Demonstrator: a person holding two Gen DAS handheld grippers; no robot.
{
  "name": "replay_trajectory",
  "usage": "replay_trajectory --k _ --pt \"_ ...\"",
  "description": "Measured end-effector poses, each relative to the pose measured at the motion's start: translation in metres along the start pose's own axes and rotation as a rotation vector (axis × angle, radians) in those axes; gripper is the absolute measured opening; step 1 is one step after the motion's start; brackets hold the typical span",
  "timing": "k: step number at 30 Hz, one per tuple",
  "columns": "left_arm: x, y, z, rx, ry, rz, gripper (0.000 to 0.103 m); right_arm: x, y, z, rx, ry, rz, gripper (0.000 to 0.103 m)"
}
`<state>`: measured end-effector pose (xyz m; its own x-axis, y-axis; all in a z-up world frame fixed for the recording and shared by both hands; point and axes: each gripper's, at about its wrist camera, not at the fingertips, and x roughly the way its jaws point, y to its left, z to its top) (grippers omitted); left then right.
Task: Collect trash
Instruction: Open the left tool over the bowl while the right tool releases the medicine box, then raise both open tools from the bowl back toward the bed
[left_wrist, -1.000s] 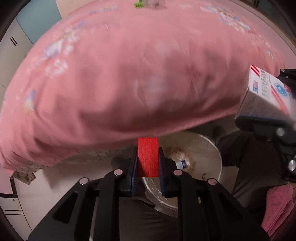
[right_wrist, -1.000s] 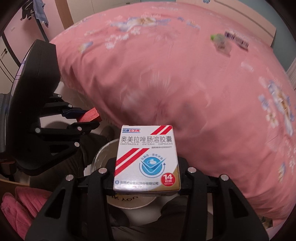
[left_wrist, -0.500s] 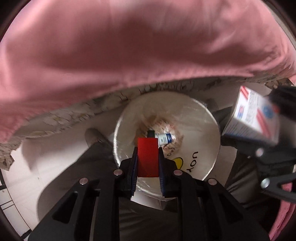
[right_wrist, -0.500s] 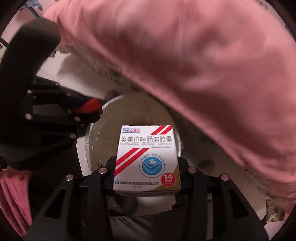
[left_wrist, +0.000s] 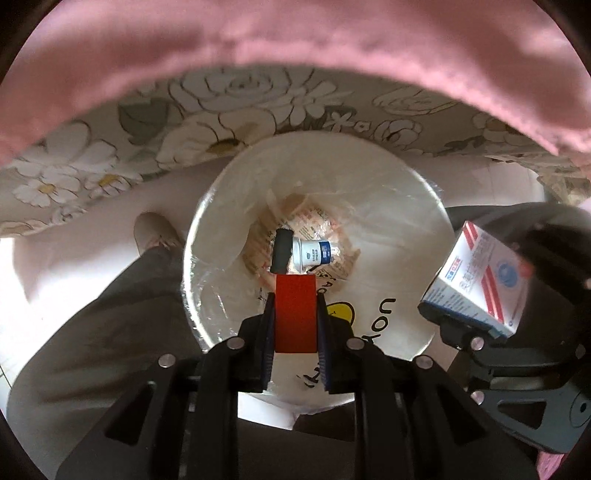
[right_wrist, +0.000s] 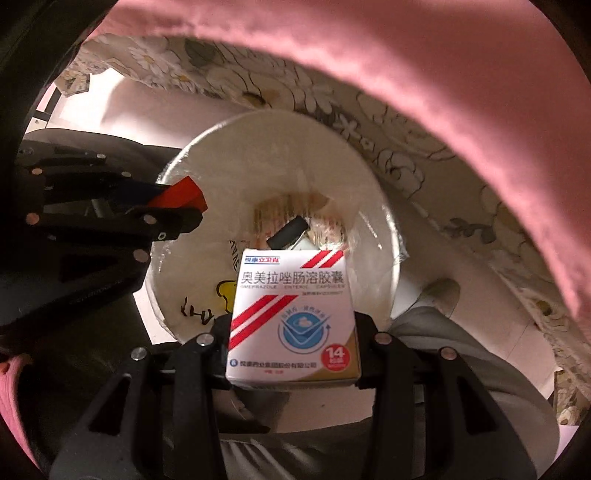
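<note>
Both grippers point down over the lined trash bin (left_wrist: 388, 206) beside the bed. The left gripper (left_wrist: 295, 321) is clamped narrow on a red block (left_wrist: 295, 314), which looks rigid and light, pinched on its flat sides. The right gripper (right_wrist: 293, 354) squeezes a medicine box (right_wrist: 293, 314) across its lower edges. That's thin cardboard, probably near empty, so it likely crushes if pressed hard. A small bottle (left_wrist: 314, 253) already lies in the bin.

pretty clearly someone's bedroom at home: pink quilt (left_wrist: 295, 40) hanging over a flower-print bed sheet (left_wrist: 236, 99), and a plastic-lined white trash bin (left_wrist: 417, 206) on the pale floor (left_wrist: 74, 266) right at the bed's edge
</note>
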<state>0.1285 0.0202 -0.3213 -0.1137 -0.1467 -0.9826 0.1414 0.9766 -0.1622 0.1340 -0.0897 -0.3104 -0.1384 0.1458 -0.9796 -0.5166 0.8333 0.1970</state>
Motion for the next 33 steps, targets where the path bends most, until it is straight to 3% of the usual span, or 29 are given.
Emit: replay_trajectory --k 10,16,18,19,20,21,33 --pt "0.035 0.007 0.005 -0.054 0.066 -0.034 0.022 0.048 -0.016 0.003 0.114 0.107 0.077 0.044" --pt "0.045 0.006 0.008 -0.054 0.087 -0.046 0.022 0.065 -0.019 0.005 0.154 0.136 0.068 0.044" --pt "0.045 0.006 0.008 -0.058 0.091 -0.046 0.023 0.069 -0.020 0.005 0.160 0.140 0.071 0.053" --pt "0.046 0.007 0.009 -0.062 0.091 -0.045 0.029 0.070 -0.021 0.004 0.163 0.141 0.071 0.055" --pt "0.047 0.008 0.009 -0.067 0.089 -0.039 0.039 0.072 -0.022 0.004 0.166 0.143 0.071 0.058" --pt "0.046 0.009 0.009 -0.073 0.083 -0.029 0.042 0.073 -0.023 0.003 0.170 0.148 0.072 0.059" --pt "0.024 0.008 0.002 -0.047 0.031 -0.014 0.042 0.047 -0.003 -0.006 0.072 0.107 0.042 0.059"
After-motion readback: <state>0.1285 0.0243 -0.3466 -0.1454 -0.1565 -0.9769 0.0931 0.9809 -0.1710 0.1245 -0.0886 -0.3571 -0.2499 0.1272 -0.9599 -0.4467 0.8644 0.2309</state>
